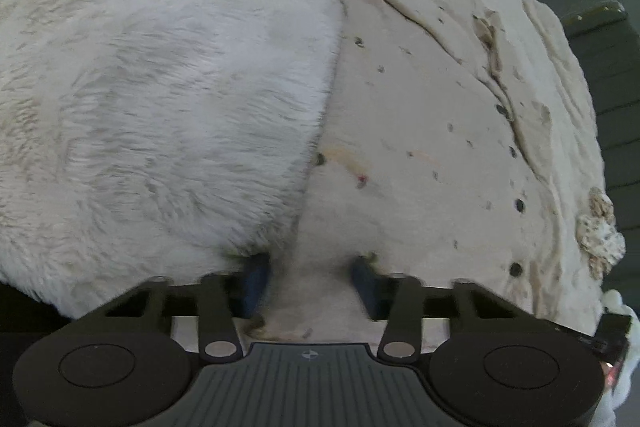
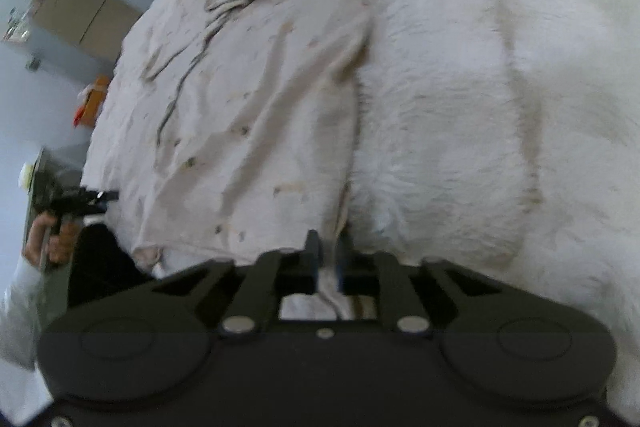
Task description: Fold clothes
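While the garment lay flat at frame center-left beside the fur, right gripper pinched its near hem for a fold; left gripper hung apart over fabric, holding nothing.

Your left gripper: black linkage arms, silver pivot pins, blue fingertip pads, ribbed grey body; right gripper alike.

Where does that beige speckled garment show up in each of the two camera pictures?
Left wrist view: the beige speckled garment fills the right half, running from between the gripper's fingers up to the top.
Right wrist view: it covers the left-centre, top to bottom.
Shared landmark: the white fluffy blanket along its edge.
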